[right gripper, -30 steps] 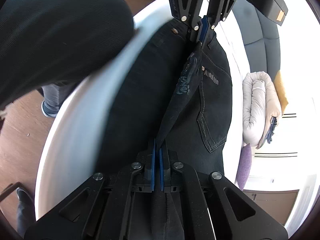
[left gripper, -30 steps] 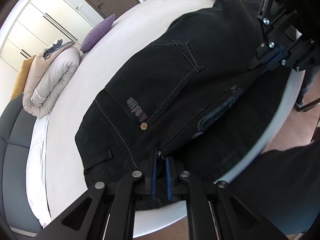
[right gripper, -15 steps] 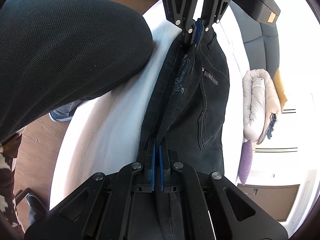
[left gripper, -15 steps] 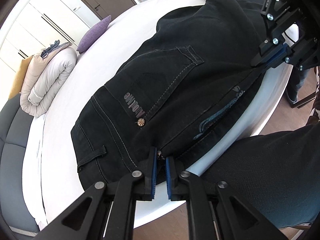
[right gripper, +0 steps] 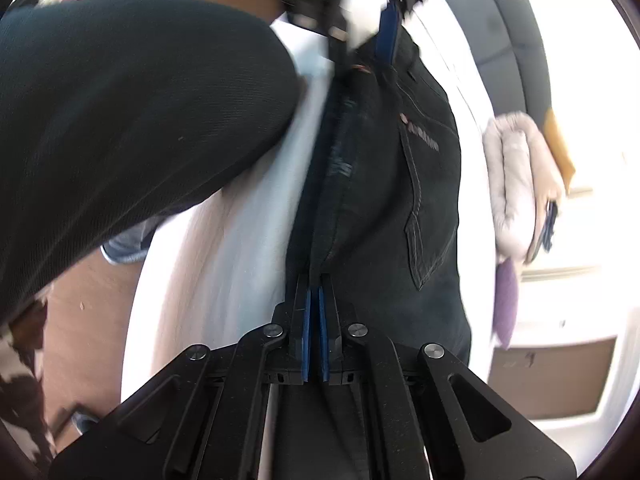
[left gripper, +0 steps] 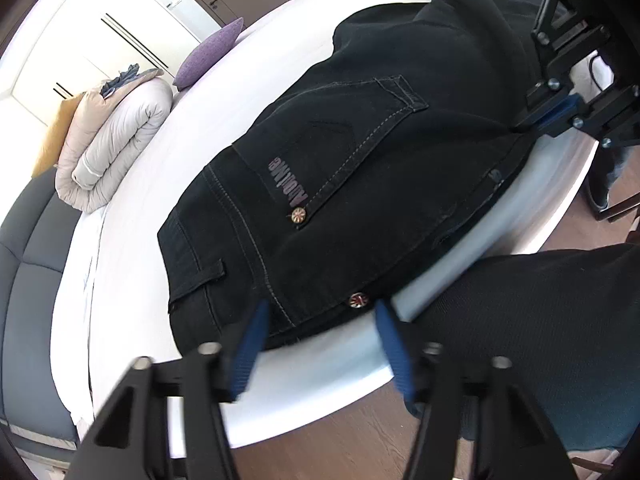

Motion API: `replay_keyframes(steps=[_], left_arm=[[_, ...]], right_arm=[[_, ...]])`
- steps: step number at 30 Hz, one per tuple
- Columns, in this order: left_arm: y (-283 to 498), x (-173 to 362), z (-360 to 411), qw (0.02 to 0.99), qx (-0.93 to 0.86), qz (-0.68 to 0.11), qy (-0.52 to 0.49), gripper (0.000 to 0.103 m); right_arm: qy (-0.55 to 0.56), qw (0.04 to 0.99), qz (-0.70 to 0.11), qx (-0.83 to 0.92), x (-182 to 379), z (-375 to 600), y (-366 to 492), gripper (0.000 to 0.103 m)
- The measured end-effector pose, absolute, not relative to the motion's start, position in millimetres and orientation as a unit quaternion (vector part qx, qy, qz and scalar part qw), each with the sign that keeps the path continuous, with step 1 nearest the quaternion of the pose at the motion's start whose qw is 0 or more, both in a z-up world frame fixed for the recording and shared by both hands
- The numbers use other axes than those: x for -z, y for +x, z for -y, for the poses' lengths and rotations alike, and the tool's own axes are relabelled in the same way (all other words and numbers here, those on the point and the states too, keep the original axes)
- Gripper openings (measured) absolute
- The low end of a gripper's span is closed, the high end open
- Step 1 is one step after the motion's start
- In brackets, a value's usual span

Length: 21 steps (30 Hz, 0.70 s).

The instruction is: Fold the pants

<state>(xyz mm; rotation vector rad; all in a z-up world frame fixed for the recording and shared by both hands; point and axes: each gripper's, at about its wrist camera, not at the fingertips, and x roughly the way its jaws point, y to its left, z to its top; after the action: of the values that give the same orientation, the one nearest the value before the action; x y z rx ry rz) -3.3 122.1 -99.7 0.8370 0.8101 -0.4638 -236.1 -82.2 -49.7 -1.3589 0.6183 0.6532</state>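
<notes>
Now my left tongs [left gripper: 320,344] are opening at the near edge of the round white bed [left gripper: 132,216], with the waistband corner of the black denim pants [left gripper: 360,152] lying loose between the blue pads [left gripper: 250,344], no longer pressed by either one. My right tongs [right gripper: 314,320] are narrow, clamped on a ridge of the same black cloth further along towards the legs.

The pants lie across the bed near its rim, back pocket [left gripper: 344,136] up, folded lengthwise it seems (one leg over the other, though I cannot see the under layer). Their long axis runs from my left tongs at the waist to my right tongs and on beyond, roughly parallel to the bed's near edge.

That axis is what the next fold turns on, I judge: the cloth must be carried along it, end to end. The right tongs are the ones with a hold, so they are better placed to lead; the left would need a fresh grip first. A rolled beige duvet [left gripper: 116,148] and purple cushion [left gripper: 212,52] sit at the bed's far side, well apart.
</notes>
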Motion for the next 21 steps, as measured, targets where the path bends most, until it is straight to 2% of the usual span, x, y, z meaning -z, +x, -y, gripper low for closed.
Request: replay_keyframes(steps=[7, 10, 12, 17, 20, 21], left_arm=[[7, 54, -117, 0.854, 0.212, -0.361, 0.309, 0.063], [30, 48, -96, 0.871, 0.206, -0.358, 0.264, 0.063], [49, 56, -78, 0.873, 0.198, -0.373, 0.243, 0.063], [84, 102, -55, 0.856, 0.187, -0.445, 0.185, 0.060], [91, 103, -69, 0.864, 0.178, -0.459, 0.108, 0.060], [92, 103, -71, 0.863, 0.176, -0.464, 0.098, 0.060]], right_arm=[[-0.549, 0.737, -0.287, -0.270, 47, 91, -235, 0.004], [-0.474, 0.783, -0.305, -0.263, 33, 102, -232, 0.008], [-0.406, 0.811, -0.328, -0.262, 22, 114, -229, 0.014], [-0.125, 0.872, -0.402, -0.250, -11, 201, -212, 0.014], [0.035, 0.892, -0.401, -0.205, -23, 284, -203, 0.015], [0.083, 0.895, -0.394, -0.189, -26, 314, -201, 0.023]])
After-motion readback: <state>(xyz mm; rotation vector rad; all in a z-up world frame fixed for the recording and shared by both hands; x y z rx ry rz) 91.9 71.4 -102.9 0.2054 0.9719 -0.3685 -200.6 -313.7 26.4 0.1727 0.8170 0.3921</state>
